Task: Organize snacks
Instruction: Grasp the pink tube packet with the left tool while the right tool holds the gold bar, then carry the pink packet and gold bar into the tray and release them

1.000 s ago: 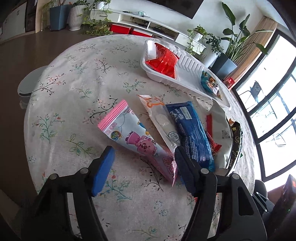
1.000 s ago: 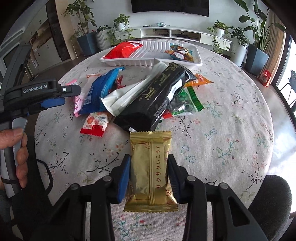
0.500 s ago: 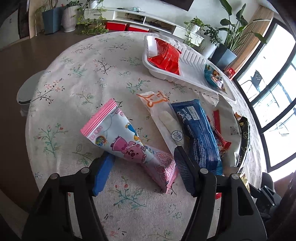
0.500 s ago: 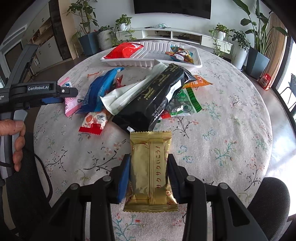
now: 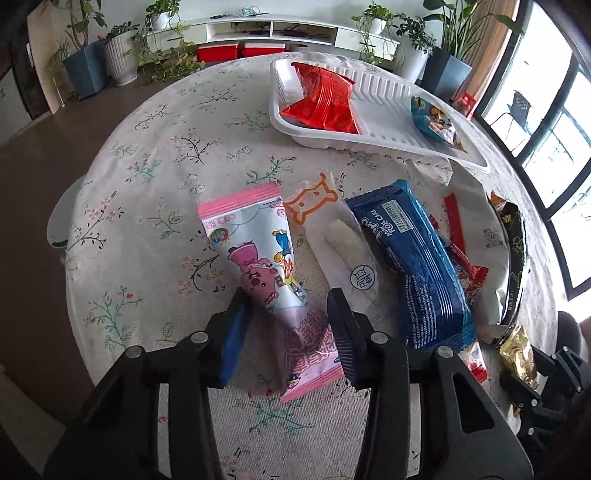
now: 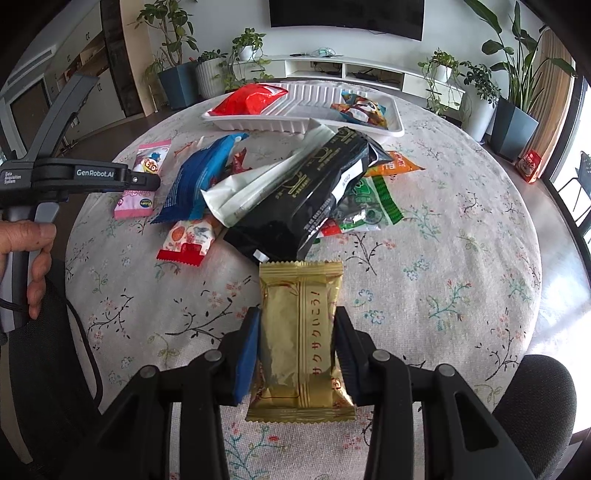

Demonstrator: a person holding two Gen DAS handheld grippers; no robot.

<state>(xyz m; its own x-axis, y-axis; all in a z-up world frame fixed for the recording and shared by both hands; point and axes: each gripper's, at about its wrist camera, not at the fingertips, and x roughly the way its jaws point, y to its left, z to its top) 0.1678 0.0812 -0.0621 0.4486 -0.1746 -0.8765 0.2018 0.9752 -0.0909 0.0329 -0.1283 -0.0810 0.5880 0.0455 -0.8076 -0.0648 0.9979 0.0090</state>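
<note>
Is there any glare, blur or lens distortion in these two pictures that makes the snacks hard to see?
Left wrist view: the windows at the right are overexposed, the round table bulges from the fisheye lens, and the pink packet is sharp. Right wrist view: the gold packet and the black bag show soft glare, and the corners are dark.

A round table (image 6: 461,229) wears a cloth with little flowers. Far behind it, plants in pots (image 6: 513,122) stand on the floor. A low white shelf (image 6: 354,70) runs along the wall, and a dark TV (image 6: 347,16) hangs above it. Two red boxes (image 5: 240,50) sit under the shelf. Big windows (image 5: 554,122) let light in. A black chair (image 6: 535,391) stands at the table's near edge.
</note>
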